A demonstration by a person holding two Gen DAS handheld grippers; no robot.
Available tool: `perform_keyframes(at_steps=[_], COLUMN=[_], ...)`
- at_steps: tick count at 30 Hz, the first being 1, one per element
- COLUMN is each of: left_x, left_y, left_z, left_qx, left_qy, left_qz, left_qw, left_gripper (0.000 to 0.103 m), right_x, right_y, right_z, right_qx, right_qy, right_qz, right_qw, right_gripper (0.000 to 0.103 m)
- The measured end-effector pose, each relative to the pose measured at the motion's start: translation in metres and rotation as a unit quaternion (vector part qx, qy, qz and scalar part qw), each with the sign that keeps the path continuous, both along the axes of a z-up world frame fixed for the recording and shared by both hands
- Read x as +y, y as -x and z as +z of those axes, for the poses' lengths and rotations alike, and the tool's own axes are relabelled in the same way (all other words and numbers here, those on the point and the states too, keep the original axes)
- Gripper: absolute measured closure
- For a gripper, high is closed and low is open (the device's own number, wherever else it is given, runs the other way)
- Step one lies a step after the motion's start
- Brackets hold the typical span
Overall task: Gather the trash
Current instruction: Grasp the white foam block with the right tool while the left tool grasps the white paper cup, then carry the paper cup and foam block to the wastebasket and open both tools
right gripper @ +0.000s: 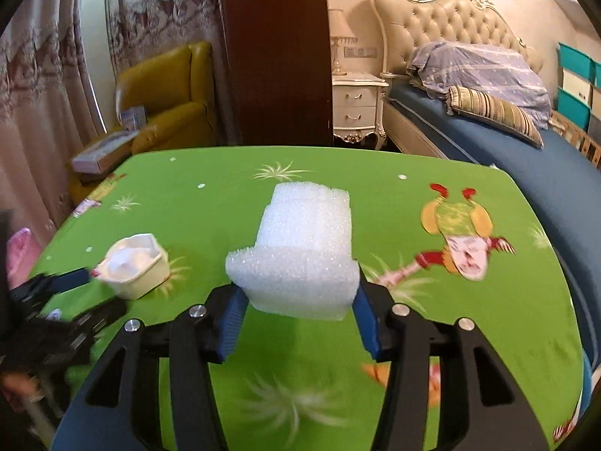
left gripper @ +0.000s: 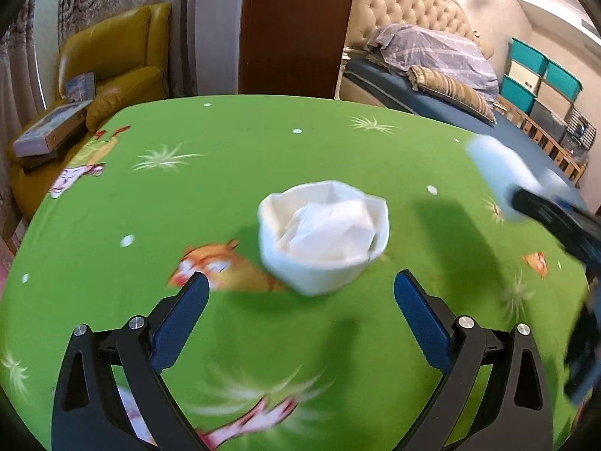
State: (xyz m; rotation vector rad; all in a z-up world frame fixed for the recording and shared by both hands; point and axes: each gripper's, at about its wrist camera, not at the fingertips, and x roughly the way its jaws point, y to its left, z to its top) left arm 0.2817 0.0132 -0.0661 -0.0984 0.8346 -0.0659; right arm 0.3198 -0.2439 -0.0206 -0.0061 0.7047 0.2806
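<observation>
White foam fills the right hand-held gripper, its blue pads pressed on the near end of a chunky white foam block above the green cartoon-print bench. Featherlight and squashy by the look of it, so a gentle pinch should do. Over on the left, the left hand-held gripper gapes wide and empty, just short of the white paper cup stuffed with crumpled tissue. Thin-walled, easily crushed; I'd take it across the rim. The count: one block, one cup, two grippers.
</observation>
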Motion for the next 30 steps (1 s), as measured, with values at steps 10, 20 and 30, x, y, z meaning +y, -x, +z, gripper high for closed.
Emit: perform_keyframes(at_steps=[10, 20, 30], left_x=[-0.025, -0.010, 0.032], left_y=[-0.036, 0.052, 0.149], left_z=[-0.006, 0.011, 0.016], left_qx=[0.027, -0.047, -0.088], left_qy=[-0.042, -0.039, -0.041], left_qz=[-0.008, -0.038, -0.025], left_qw=[0.9987, 0.9975, 0.9950], left_gripper=[0.033, 0.034, 0.033], right_x=[-0.014, 0.021, 0.052], right_y=[0.059, 0.109, 0.156], right_z=[-0.004, -0.017, -0.022], right_qx=[-0.013, -0.002, 0.004], right_qy=[-0.013, 0.005, 0.006], right_qz=[0.011, 0.042, 0.080], right_qw=[1.000, 0.999, 0.997], right_gripper=[0.053, 0.053, 0.053])
